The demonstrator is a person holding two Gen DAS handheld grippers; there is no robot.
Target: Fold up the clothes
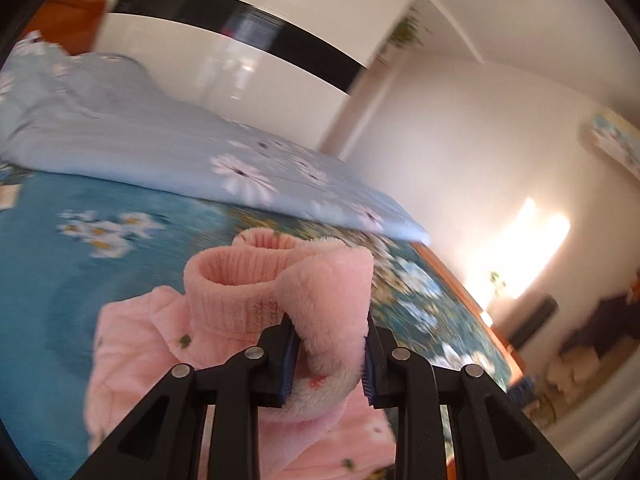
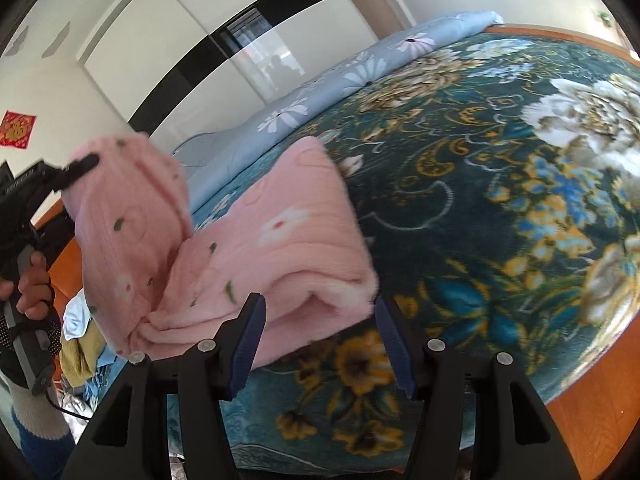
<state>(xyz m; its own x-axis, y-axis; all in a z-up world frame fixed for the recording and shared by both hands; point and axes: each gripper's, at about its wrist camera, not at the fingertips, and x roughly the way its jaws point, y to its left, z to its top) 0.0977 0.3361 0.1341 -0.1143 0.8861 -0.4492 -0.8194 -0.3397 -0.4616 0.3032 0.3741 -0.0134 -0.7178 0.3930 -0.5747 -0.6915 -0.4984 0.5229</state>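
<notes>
Left tongs (image 1: 330, 354) clamped on pink garment (image 2: 280, 240), cuff upward; right tongs (image 2: 320, 344) released.

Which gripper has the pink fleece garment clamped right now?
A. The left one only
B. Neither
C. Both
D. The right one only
A. In the left wrist view the left gripper has its pads pressed on a rolled bunch of the pink fleece garment, lifting that end; in the right wrist view the right gripper stands open, its fingers on either side of the folded edge without pressing it.
</notes>
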